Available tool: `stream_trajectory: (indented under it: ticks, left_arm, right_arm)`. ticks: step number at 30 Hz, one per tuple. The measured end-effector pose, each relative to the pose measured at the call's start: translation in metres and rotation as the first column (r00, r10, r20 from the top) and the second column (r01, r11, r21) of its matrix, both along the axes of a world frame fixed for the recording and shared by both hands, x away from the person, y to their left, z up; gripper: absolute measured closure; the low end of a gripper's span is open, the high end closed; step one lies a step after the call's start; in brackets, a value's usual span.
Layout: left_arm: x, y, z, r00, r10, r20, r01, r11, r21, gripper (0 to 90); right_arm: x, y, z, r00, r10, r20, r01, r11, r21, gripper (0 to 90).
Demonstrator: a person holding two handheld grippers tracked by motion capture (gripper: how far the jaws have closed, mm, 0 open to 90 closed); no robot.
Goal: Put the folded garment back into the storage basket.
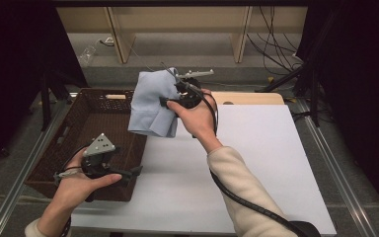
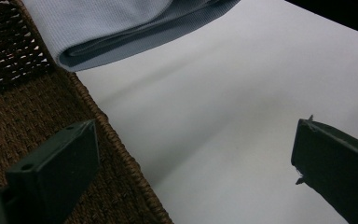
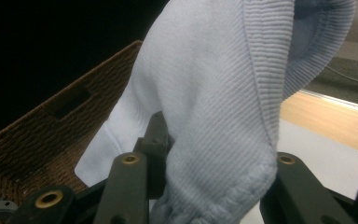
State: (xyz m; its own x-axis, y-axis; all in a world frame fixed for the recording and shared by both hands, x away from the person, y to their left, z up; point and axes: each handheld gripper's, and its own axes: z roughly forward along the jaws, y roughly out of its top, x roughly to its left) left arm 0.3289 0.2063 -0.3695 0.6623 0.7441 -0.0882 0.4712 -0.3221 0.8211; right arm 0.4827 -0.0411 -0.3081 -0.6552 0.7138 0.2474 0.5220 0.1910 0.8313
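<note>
Right gripper: jaws were clamped on a fold of the light blue garment, ribbed knit bunched between the two black jaws in the right gripper view. Garment was held in the air above the far right corner of the wicker basket. Its long axis ran roughly vertical, the free end hanging down and a little left of the grip, with the folded lower edge just above the basket rim (whether it touched the rim could not be told).

Left gripper: jaws stood wide apart, nothing between them; in the left gripper view one jaw lay over the basket's weave, the other over the white tabletop. The garment's folded edge hung beyond them, well apart.

Around: basket sat at the table's left side, its right wall against the white surface. A pale wooden board lay at the far table edge, behind the right hand. Nothing stood between garment and basket opening.
</note>
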Motion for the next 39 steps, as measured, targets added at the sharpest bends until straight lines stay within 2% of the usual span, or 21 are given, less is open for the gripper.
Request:
stream_trajectory:
  ticks: [39]
  left_arm:
    - [0.000,0.000,0.001,1.0000,-0.001,0.001,0.001,1.0000,0.003,0.4]
  right_arm:
    - [0.000,0.013,0.002,0.9998,0.018,0.002,-0.018,1.000,0.000,64.1]
